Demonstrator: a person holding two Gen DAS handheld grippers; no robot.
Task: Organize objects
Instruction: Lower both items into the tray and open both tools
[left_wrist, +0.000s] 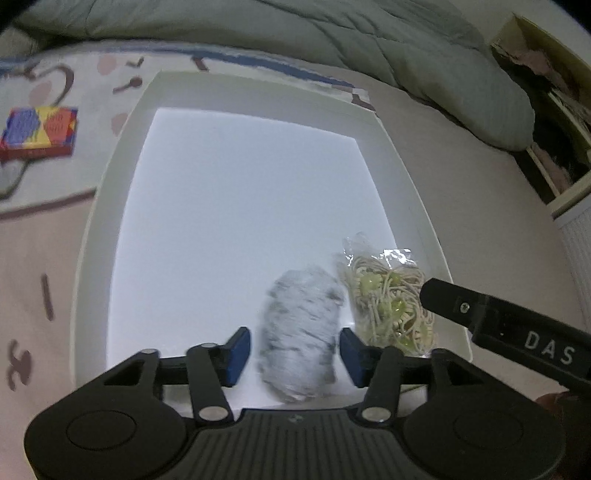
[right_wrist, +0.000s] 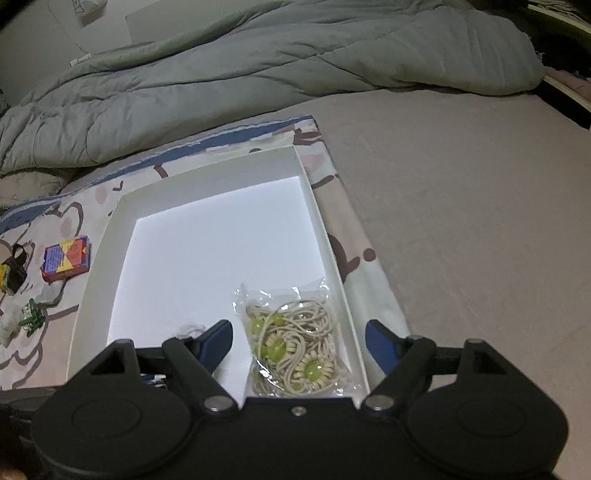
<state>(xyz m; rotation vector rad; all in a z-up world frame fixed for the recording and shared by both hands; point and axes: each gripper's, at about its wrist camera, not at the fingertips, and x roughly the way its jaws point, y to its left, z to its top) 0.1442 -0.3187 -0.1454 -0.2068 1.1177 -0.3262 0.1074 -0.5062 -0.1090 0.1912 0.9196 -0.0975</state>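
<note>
Left gripper stands with jaws apart, a fuzzy grey-white bundle between the blue pads; contact cannot be told through blur. Bundle lies inside the white box, near its front edge. Beside it, in the front right corner, lies a clear bag of cord and green beads. Right gripper hovers wide open over that bag. A colourful small box lies on the patterned cloth, left of the white box.
</note>
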